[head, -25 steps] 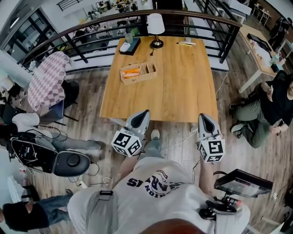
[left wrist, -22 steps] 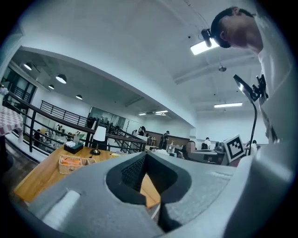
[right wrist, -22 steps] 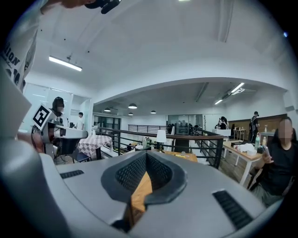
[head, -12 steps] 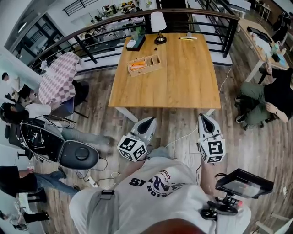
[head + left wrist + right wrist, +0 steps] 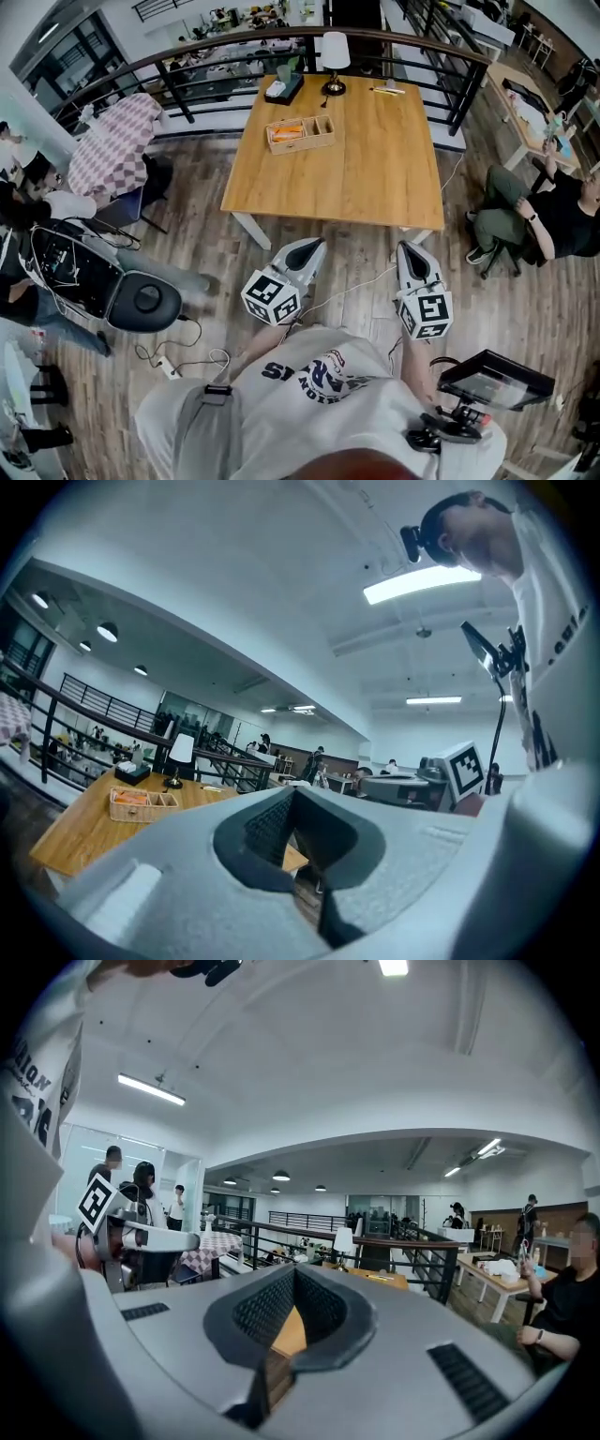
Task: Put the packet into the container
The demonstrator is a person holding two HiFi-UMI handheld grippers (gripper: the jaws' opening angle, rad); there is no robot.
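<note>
Packet (image 5: pixel 285 132) (orange) beyond left hand-held gripper (image 5: pixel 306 246).

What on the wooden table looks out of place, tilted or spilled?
Nothing stands out. On the wooden table, the wicker basket sits upright with an orange packet lying in its left compartment, and the lamp stands straight. Nothing is spilled.

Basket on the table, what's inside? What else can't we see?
Head view: the basket is too small; something orange lies in its left end; what it is, cannot tell.
Left tool view: the left tool covers the table's near side.
Right tool view: the right tool covers most of the table; no basket shows.
</note>
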